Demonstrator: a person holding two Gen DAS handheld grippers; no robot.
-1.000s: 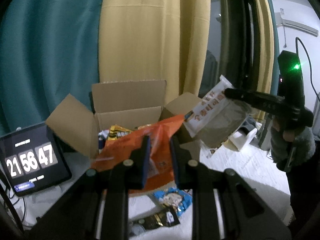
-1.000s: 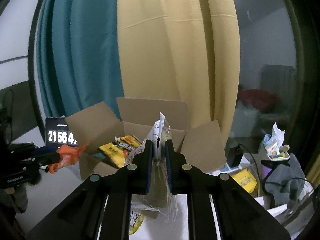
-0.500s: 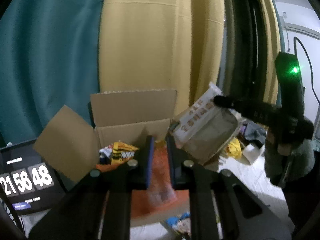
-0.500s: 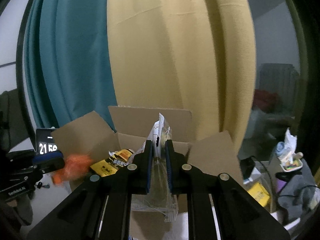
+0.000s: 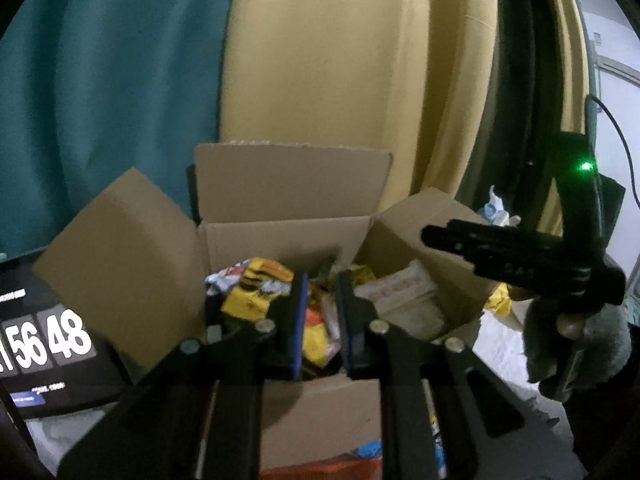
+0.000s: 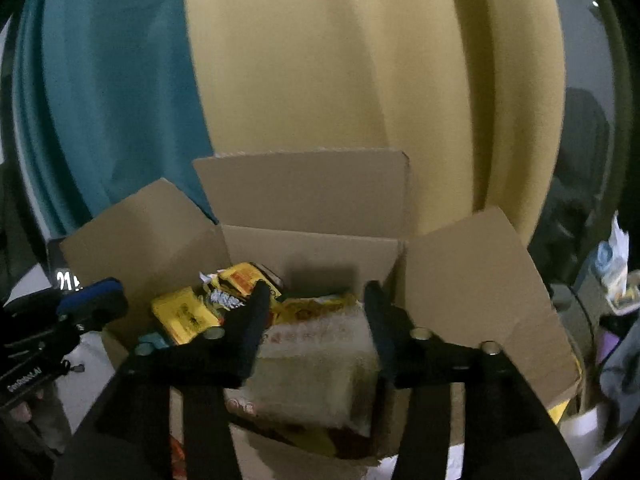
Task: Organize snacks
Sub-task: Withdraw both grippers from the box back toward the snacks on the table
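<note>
A teal curtain (image 5: 108, 92) hangs at the left, with a mustard-yellow curtain (image 5: 344, 60) just beside it filling the middle of the backdrop. To the right, a dark vertical frame (image 5: 520, 80) stands against a pale wall (image 5: 616, 92). The room is dim. A black tablet (image 5: 48, 352) showing white clock digits sits at the bench's left edge.

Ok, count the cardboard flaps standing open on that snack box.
3: the left flap, the back flap and the right flap. A front one may hang down out of sight.
</note>
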